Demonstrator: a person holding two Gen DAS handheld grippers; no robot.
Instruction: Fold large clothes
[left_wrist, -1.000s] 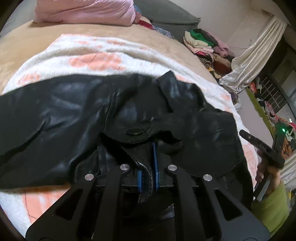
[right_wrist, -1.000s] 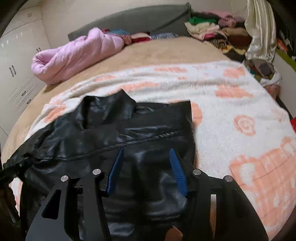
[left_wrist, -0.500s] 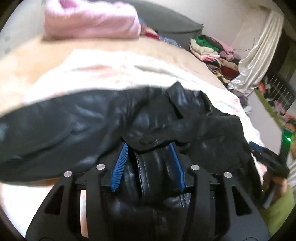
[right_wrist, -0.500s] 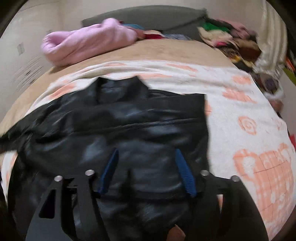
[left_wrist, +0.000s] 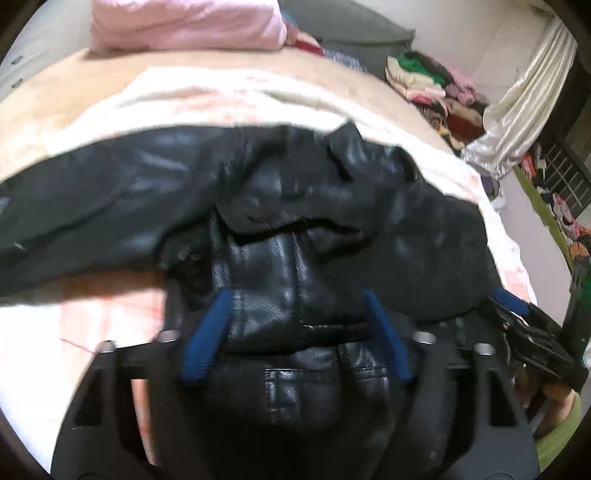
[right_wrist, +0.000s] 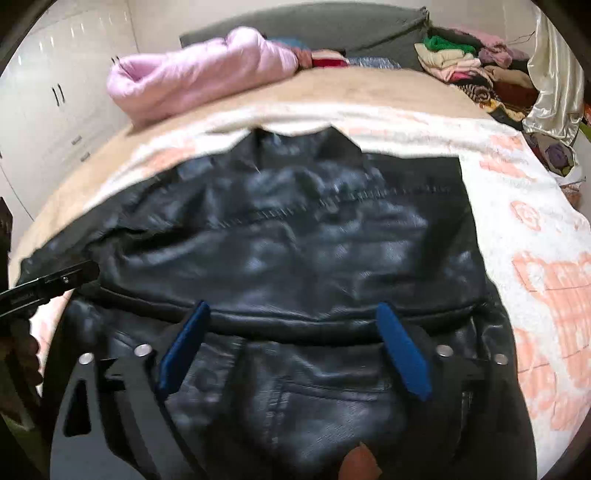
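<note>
With both the left gripper and right gripper just spread wide and holding nothing, the black leather jacket lies loose near the bed's front edge, where the stiff fold may spring open.

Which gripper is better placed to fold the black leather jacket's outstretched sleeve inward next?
Left, probably. The left gripper, open, sits beside the black leather jacket's sleeve; the right gripper, also open, hovers over the body panel.

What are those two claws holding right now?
Nothing. Both the left claw and right claw have just opened over the black jacket; neither pinches it.
</note>
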